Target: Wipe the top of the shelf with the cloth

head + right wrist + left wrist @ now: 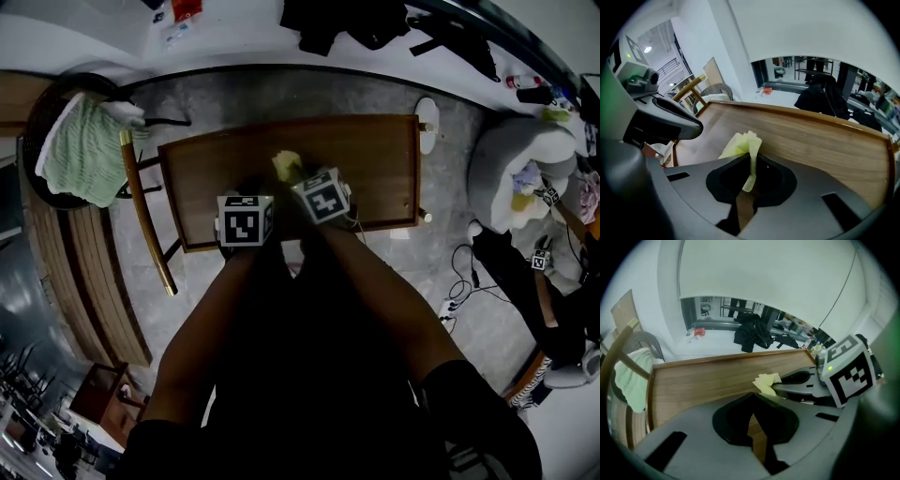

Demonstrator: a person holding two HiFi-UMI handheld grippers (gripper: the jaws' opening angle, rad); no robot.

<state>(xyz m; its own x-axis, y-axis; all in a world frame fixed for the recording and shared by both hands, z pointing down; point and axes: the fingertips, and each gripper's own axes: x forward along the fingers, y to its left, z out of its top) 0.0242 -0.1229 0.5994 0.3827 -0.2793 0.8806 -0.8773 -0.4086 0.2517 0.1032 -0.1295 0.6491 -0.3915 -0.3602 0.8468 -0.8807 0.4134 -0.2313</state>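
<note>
The brown wooden shelf top (366, 159) lies straight below me. A small pale yellow cloth (286, 166) rests on its middle, and my right gripper (294, 178) is shut on it. In the right gripper view the cloth (740, 144) bunches out ahead of the jaws of the right gripper (752, 164), with a strip pinched between them. My left gripper (251, 194) hovers beside it at the shelf's near edge. The left gripper (752, 401) is shut with nothing in it, and bare wood shows below it. From that view the cloth (766, 382) sticks out of the right gripper's fingers (799, 378).
A wicker chair holding a green towel (82, 150) stands left of the shelf, with a curved wooden chair frame (141, 211) between them. A white cushion with toys (520, 169) and floor cables (464, 277) lie to the right. Dark clothes (356, 23) lie beyond.
</note>
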